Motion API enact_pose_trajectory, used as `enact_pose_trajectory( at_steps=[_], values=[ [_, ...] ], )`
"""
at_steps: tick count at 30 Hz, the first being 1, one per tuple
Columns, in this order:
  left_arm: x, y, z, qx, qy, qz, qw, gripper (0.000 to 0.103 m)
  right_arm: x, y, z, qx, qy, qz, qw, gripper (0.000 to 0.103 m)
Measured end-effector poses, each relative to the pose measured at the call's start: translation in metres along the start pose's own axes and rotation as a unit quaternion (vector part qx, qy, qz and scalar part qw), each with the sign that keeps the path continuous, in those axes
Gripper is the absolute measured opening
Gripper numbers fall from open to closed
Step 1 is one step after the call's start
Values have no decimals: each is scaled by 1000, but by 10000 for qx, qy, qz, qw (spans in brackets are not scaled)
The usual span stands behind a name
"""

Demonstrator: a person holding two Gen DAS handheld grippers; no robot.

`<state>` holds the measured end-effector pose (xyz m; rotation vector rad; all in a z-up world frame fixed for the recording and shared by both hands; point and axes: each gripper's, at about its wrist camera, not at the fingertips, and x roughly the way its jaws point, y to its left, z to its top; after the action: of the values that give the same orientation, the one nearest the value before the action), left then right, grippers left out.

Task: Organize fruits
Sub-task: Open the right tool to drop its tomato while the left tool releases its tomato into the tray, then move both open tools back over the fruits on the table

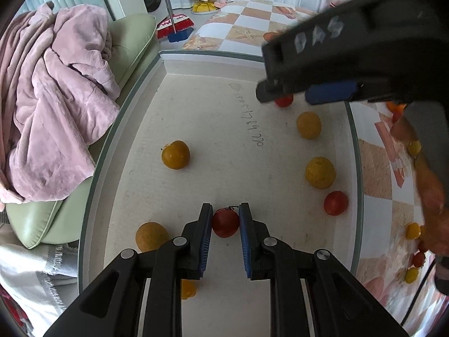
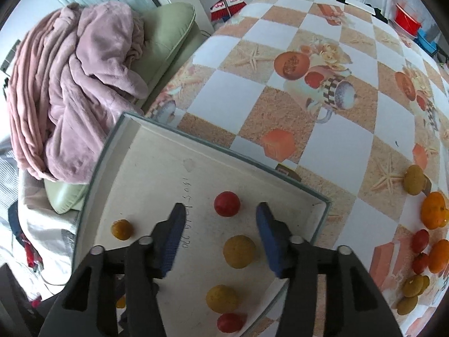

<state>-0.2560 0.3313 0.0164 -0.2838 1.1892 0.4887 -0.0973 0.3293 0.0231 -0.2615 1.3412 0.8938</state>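
Note:
A white tray [image 1: 213, 59] with a grey rim holds several yellow and red fruits. My left gripper [image 1: 225, 223] is shut on a red tomato [image 1: 225, 222], low over the tray. My right gripper [image 2: 220, 221] is open and empty above the tray, with a red tomato [image 2: 227, 204] just beyond its tips and a yellow fruit [image 2: 239, 251] between its fingers below. In the left wrist view the right gripper [image 1: 322, 64] hangs over the tray's far right side. More fruits [image 2: 433, 210] lie on the tablecloth at the right.
The tray [image 2: 280, 174] sits at the corner of a table with a checkered, fruit-printed cloth [image 2: 308, 112]. A green cushion [image 1: 132, 39] and a pink robe [image 1: 53, 95] lie to the left. A red broom [image 1: 175, 24] stands behind.

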Motion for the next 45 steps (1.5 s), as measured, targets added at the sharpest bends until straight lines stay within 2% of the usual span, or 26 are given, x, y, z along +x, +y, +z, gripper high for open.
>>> enact_pose_trajectory(
  at_steps=[1,3,7,9,13,14,15,16,17,25,32,36,41,45],
  values=[
    [0,-1,0,23,5,7,10000,21,-5,-1,0,24,-40,51,10000,66],
    [0,-2,0,63,19,22,10000,21,-13,-4,-1,65,-128,111,9998,77],
    [0,-4,0,126,58,5,9999,21,-33,-14,-6,263,-285,224,9990,83],
    [0,-5,0,172,72,-15,9998,21,-39,-20,-10,372,-253,273,9986,90],
    [1,-5,0,240,66,-47,9997,21,-56,-36,-24,586,-334,320,9972,94],
    [1,-5,0,243,57,-86,9997,29,-61,-41,-27,640,-357,303,9968,94],
    [0,-5,0,230,39,-128,9996,62,-65,-46,-32,702,-389,279,9964,94],
    [-3,-4,0,192,-76,-120,9997,76,-71,-51,-37,765,-429,243,9958,94],
    [-8,-3,-1,173,-273,-107,9994,81,-75,-55,-41,799,-457,210,9955,94],
    [-13,-16,6,466,-234,-106,9986,81,-106,-89,-99,1084,-597,-311,9918,94],
    [-34,-54,7,953,-448,-304,9940,81,-124,-121,-168,1459,-395,-900,9844,94],
    [-45,-82,3,1291,-504,-597,9885,81,-130,-135,-205,1753,-312,-1154,9772,94],
    [-43,-127,-6,1907,-362,-945,9764,81,-127,-138,-244,1871,-147,-1424,9719,94],
    [-38,-154,-13,2219,-268,-1260,9665,81,-125,-144,-264,1984,-133,-1548,9677,94]
  ],
)
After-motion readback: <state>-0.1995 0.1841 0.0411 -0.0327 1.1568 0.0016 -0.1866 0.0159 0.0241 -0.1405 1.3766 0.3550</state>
